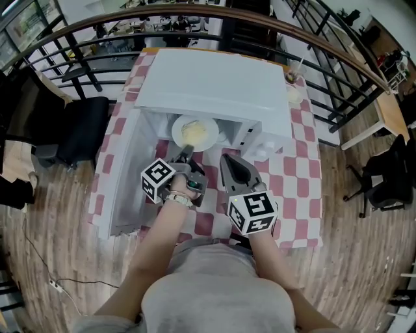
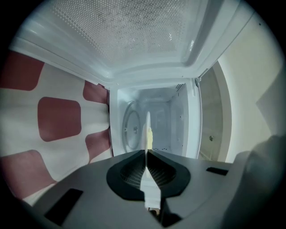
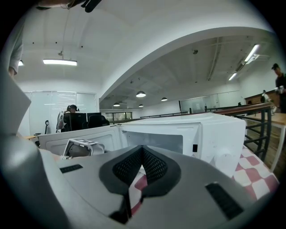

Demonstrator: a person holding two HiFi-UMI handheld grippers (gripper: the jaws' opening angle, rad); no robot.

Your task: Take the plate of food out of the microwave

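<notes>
**Open-plan office, upper level**

I'm at a microwave (image 1: 208, 84) on a checked tablecloth (image 1: 305, 162), beside a curved railing (image 1: 195, 16). Wood floor (image 1: 364, 260), office chair (image 1: 382, 177), strip ceiling lights (image 3: 60, 62), glass partitions (image 3: 42, 107), person (image 3: 71, 108) seated at a monitor (image 3: 79, 120).

The plate (image 2: 147, 129) is seen only edge-on ahead of the jaws of the left gripper (image 2: 146, 154), its near rim covered between them. The food (image 2: 151, 135) on it is reduced to an unidentifiable yellow sliver.

A checkered table (image 1: 305, 162) carries the open microwave (image 1: 214, 84) and a glass (image 1: 290, 77).
</notes>
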